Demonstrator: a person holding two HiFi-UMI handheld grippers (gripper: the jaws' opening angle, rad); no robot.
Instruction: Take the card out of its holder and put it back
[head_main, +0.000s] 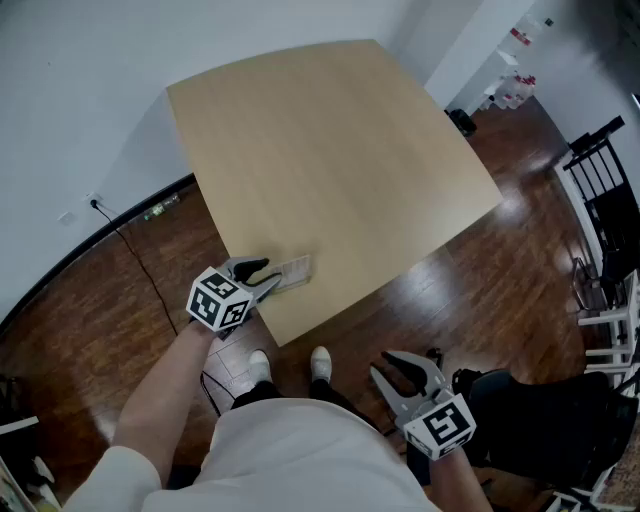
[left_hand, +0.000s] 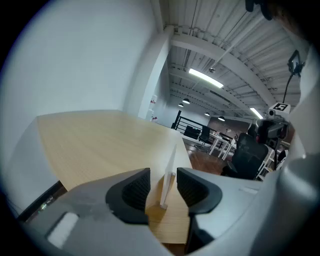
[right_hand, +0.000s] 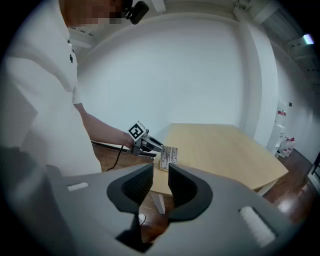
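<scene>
A white printed card stands upright in a small clear holder near the front edge of the pale wooden table. My left gripper reaches it from the left. In the left gripper view the card shows edge-on between the two dark pads, with a gap on each side, so my left gripper is open around it. My right gripper hangs open and empty below the table edge, over the floor by the person's legs. The right gripper view looks past its jaws at the card.
A black office chair stands close to the right gripper. Black and white chairs line the right side. A cable runs across the dark wooden floor at the left. The person's shoes are just under the table's front corner.
</scene>
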